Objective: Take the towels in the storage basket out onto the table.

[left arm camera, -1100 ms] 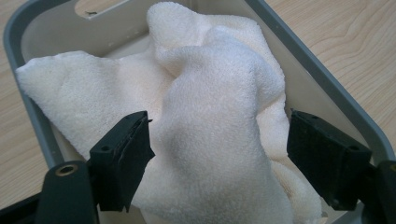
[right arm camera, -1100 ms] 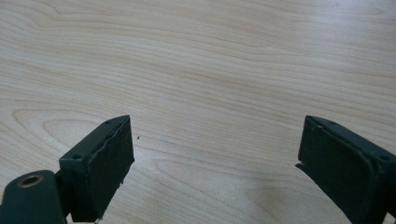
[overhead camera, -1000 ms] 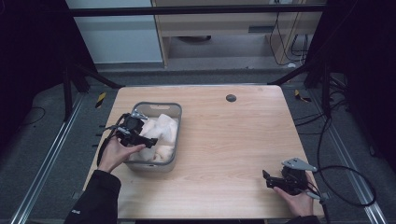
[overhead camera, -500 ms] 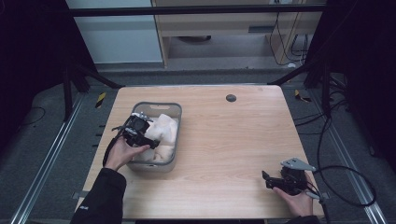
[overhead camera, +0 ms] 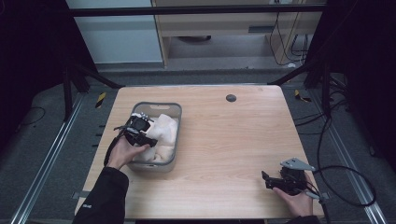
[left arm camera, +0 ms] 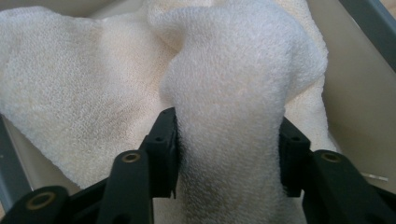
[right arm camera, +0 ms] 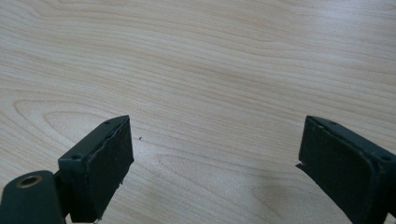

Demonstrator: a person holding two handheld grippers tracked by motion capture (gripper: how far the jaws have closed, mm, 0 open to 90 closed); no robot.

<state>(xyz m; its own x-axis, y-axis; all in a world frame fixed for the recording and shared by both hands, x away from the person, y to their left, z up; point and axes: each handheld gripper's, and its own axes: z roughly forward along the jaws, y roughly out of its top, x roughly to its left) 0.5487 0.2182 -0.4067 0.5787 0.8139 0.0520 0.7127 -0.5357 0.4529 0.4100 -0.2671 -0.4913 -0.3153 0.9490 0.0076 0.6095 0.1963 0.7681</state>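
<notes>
Landmark = grey bin (overhead camera: 173, 135), sitting on the left half of the wooden surface (overhead camera: 233, 140).

Left of the bin: a person's left hand (overhead camera: 122, 151), dark sleeve, comes in over the bin's near-left rim, holding the left gripper (overhead camera: 145, 138) w/ its fingers pointing into the bin. Cable loops off the gripper on the bin's left side.

In the bin: a cream towel (overhead camera: 163, 133), bunched and rumpled, covering most of the bin floor. Left gripper view: a raised fold of the towel (left arm camera: 229, 107) stands between the two black fingers (left arm camera: 163, 144), both pads pressed against the cloth, so the left gripper is clamped on the towel. More towel spreads flat behind and to the side; bin's pale wall (left arm camera: 355, 84) and grey rim sit beyond it. Whether the fold is lifted off the bin floor is hard to tell from here.

Right of the bin, toward the far edge of the surface: a small dark round spot (overhead camera: 230, 97), prob. a hole or cap.

Well right of the bin, near corner of the surface: right hand (overhead camera: 299, 200) holds the right gripper (overhead camera: 267, 179) low over the wood, grey plate on top, cable trailing off the edge. Right gripper view: fingers (right arm camera: 100, 163) spread wide, bare wood (right arm camera: 210, 93) between them, nothing held.
</notes>
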